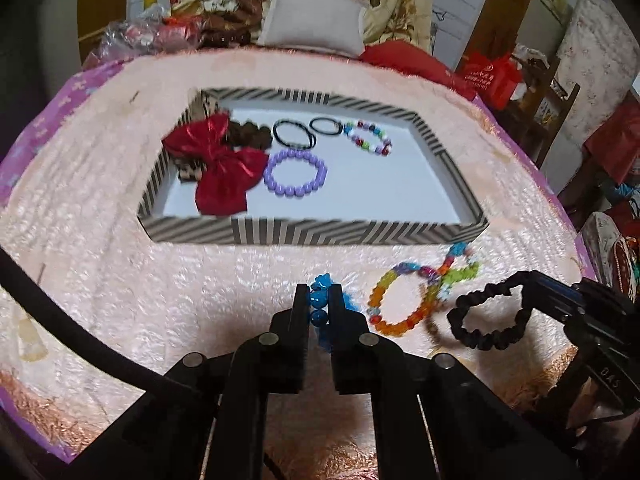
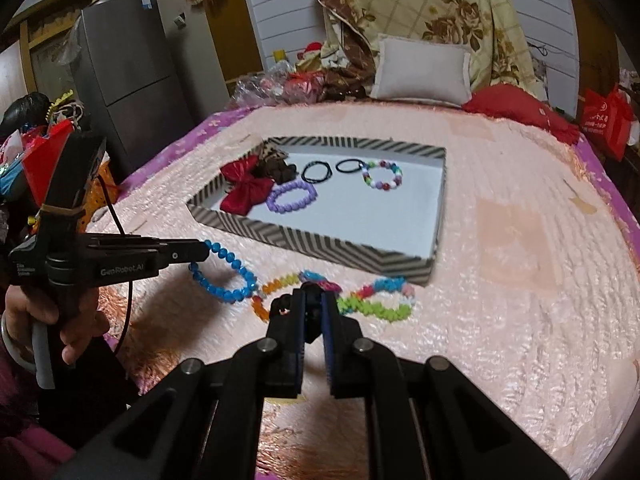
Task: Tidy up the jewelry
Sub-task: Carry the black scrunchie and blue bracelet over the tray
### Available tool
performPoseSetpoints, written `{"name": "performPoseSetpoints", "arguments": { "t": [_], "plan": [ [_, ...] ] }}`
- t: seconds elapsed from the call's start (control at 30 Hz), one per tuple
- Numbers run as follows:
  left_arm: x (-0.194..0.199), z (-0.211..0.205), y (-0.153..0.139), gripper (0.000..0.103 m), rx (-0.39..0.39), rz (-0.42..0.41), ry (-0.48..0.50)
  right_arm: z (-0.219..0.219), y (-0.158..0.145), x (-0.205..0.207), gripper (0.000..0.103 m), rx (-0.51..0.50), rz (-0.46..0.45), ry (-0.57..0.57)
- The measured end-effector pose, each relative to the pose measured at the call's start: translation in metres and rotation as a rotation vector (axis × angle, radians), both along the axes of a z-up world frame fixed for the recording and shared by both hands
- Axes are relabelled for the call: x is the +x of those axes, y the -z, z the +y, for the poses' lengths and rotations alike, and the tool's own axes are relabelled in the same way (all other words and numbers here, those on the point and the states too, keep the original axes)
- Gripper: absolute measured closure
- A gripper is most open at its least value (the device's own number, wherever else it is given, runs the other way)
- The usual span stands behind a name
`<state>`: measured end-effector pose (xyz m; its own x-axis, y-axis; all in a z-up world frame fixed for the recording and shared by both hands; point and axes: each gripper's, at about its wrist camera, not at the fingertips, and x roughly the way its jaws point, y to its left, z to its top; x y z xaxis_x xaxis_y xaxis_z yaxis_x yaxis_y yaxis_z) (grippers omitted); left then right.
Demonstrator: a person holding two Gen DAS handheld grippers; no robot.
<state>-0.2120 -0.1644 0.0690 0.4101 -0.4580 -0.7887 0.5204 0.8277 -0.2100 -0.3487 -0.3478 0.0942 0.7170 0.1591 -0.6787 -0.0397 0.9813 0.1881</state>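
My left gripper [image 1: 319, 300] is shut on a blue bead bracelet [image 1: 319, 305], which hangs from it over the pink bedspread; the bracelet also shows in the right wrist view [image 2: 230, 276]. My right gripper [image 2: 313, 305] is shut on a black scrunchie [image 2: 314, 312], which shows in the left wrist view [image 1: 490, 318] too. A striped tray [image 1: 320, 232] holds a red bow [image 1: 218, 160], a purple bracelet [image 1: 296, 173], black hair ties [image 1: 294, 134] and a multicoloured bracelet [image 1: 368, 138]. Two colourful bracelets lie before the tray: an orange one [image 1: 394, 300] and a green one [image 2: 380, 300].
A white pillow [image 1: 316, 20] and red cushion [image 1: 408, 60] lie at the bed's far end. A grey fridge [image 2: 128, 72] stands left of the bed. Red bags [image 2: 604, 120] sit at the right. The tray's right half [image 2: 400, 216] is bare.
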Motion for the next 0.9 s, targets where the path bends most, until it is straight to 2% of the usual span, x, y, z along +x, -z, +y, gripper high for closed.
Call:
{"name": "performPoseSetpoints", "arguments": {
  "t": [0.2,0.4,0.9],
  "plan": [
    [-0.003,0.005,-0.022,0.096,-0.019,-0.038,-0.010,-0.001,-0.009,0.004,0.095,0.008,-0.018,0.000],
    [-0.001,0.005,-0.038,0.096,-0.002,-0.076,-0.025,-0.006,-0.019,0.010,0.095,0.009,-0.041,0.016],
    [0.006,-0.012,-0.054,0.095,0.031,-0.133,-0.024,-0.025,-0.014,0.032,0.095,0.010,-0.026,0.071]
  ]
}}
